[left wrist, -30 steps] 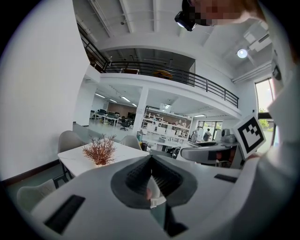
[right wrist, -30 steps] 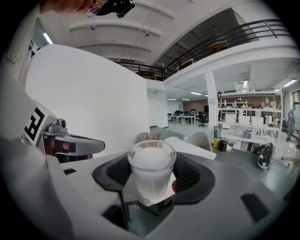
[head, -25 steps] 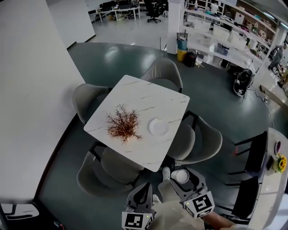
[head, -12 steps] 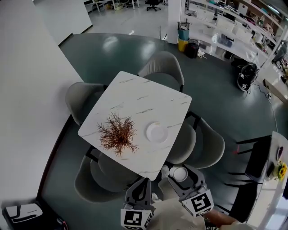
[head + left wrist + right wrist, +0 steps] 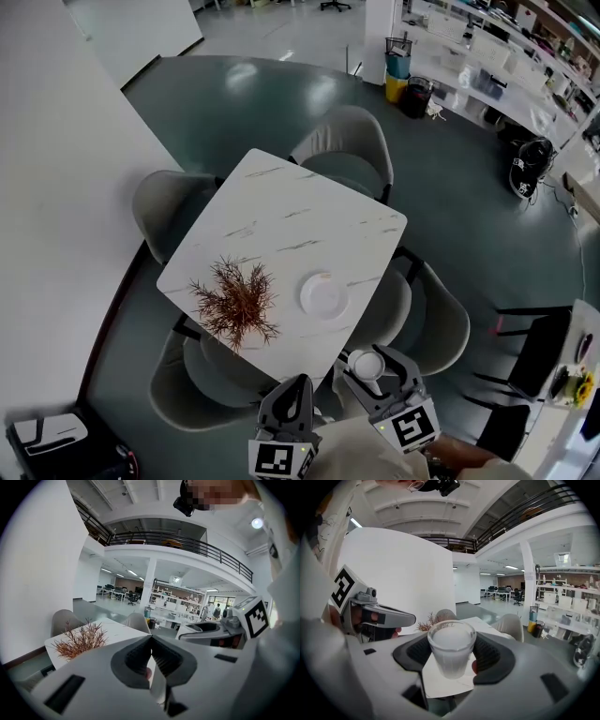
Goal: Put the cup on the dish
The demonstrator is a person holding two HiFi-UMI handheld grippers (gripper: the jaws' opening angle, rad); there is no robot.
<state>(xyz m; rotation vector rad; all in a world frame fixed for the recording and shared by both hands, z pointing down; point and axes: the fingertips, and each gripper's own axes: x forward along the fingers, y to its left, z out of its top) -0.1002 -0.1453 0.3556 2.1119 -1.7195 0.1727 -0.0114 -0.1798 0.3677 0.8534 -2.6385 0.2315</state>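
With the marble table [image 5: 281, 234] drawn nearer in the head view, the glass cup [image 5: 451, 648] sits clamped upright in the right gripper [image 5: 375, 370] short of the table edge, the bare white dish [image 5: 324, 294] at its 11 o'clock (left gripper [image 5: 151, 641] pinched together, empty), so the placing is not yet begun.

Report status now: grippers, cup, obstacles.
Left gripper shut, empty. Right gripper shut on cup, short of the table. Dish bare; plant beside it, not in the way.
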